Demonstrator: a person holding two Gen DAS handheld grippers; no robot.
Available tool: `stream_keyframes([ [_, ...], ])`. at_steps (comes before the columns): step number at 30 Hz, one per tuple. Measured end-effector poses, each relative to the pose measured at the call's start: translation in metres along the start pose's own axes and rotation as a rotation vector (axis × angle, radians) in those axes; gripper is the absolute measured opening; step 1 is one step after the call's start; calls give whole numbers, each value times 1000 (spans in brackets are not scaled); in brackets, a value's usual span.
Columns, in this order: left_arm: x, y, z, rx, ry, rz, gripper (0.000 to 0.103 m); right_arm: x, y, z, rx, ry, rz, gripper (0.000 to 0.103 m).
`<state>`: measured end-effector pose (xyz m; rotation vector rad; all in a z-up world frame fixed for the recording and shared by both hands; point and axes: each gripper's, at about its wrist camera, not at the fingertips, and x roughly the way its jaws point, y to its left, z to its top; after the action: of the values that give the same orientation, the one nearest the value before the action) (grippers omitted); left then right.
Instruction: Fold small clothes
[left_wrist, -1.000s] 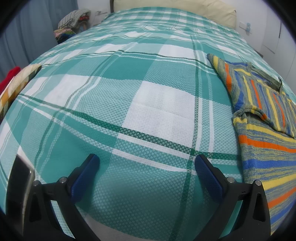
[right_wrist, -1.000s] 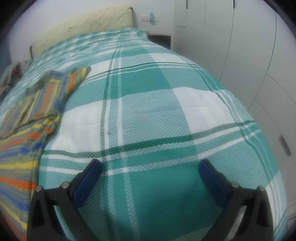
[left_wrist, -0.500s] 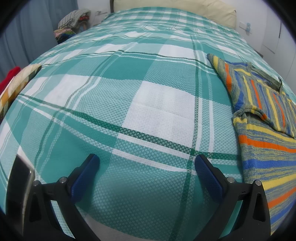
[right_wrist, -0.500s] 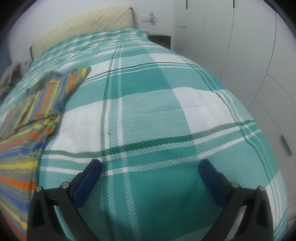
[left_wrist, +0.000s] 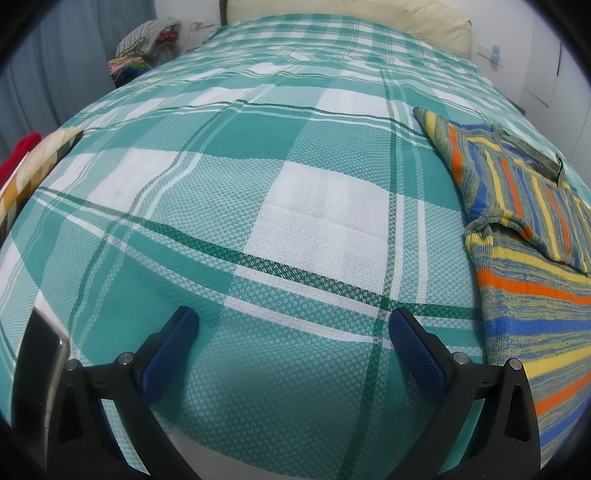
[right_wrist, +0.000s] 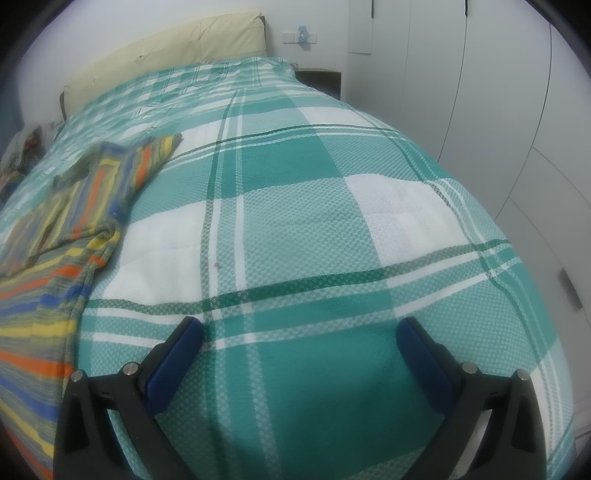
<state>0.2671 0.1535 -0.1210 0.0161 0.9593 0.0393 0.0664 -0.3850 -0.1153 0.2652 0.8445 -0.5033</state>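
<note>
The left tool (left_wrist: 291, 325) and the right tool (right_wrist: 299, 334) are both wide open above the bed (left_wrist: 229, 192) and hold nothing. The striped sweater (left_wrist: 524, 266) lies flat on the green checked cover, to the right of the left tool and to the left of the right tool (right_wrist: 55, 258), touching neither.

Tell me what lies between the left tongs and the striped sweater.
Only bare plaid bedspread separates the open left tongs from the sweater, which lies off to their right. The left wrist view shows it.
</note>
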Motion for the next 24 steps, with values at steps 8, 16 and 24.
stream_keyframes([
  [8,0,0,0,0,0,0,103,0,0,0,2,0,1,103],
  [16,0,0,0,0,1,-1,103,0,0,0,-1,0,-2,103],
  [24,0,0,0,1,1,-1,103,1,1,1,-2,1,-3,103],
])
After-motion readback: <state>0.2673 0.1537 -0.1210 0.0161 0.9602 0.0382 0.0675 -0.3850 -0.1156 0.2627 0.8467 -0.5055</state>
